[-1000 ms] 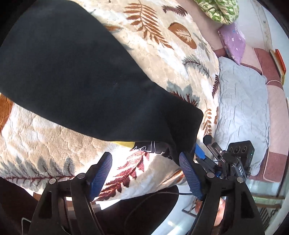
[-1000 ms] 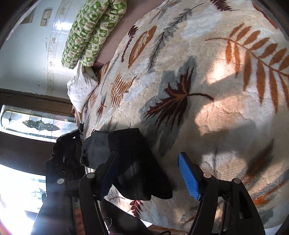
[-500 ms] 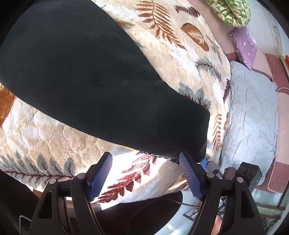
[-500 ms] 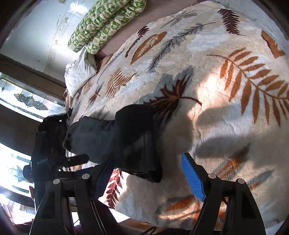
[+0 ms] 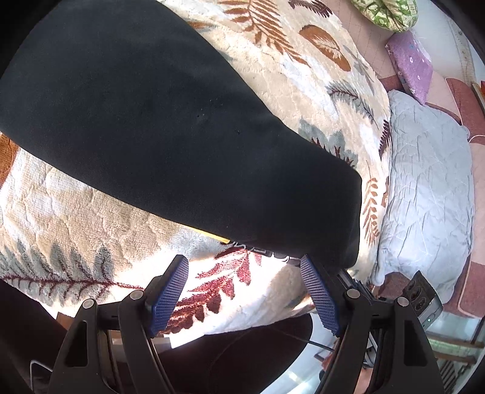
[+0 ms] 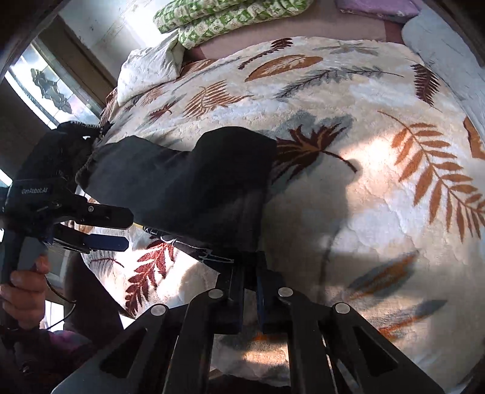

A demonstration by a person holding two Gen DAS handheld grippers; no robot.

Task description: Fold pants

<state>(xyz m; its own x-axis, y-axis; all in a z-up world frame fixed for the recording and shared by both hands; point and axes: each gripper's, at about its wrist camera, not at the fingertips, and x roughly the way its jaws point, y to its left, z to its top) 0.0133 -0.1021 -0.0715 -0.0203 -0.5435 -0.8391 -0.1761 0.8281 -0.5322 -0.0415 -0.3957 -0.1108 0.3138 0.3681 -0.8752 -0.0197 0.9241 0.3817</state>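
While sunlight falls in patches across it, we look down on a plush cream blanket [image 6: 348, 218] printed with rust, grey and maroon leaves, spread over a bed. At the far end lie a green patterned roll [image 6: 230, 15] and a white pillow [image 6: 148, 69]; a pale blue quilted cushion [image 5: 424, 188] and a purple cushion [image 5: 412, 63] sit along one side, and a window with patterned glass [image 6: 45, 88] stands on the other side.

We see the black pants [image 5: 145, 121] lying flat on the blanket near its front edge, with a strip of printed lettering and a bit of yellow showing under their near edge. Our left gripper [image 5: 244, 291] hovers just short of that edge with its blue pads spread wide and only blanket between them; its right pad sits close to the pants' corner, though we cannot tell whether it touches. Our right gripper [image 6: 250, 272] is clamped tight at the near corner of the pants, the dark fabric running into its closed fingers. In the right view a hand [image 6: 24, 291] holds the left gripper's handle.

Compared with a second ago, our right gripper's fingers were spread apart over the corner and are now pressed together, and its view has rolled. Our left gripper has stayed wide and crept slightly along the pants.
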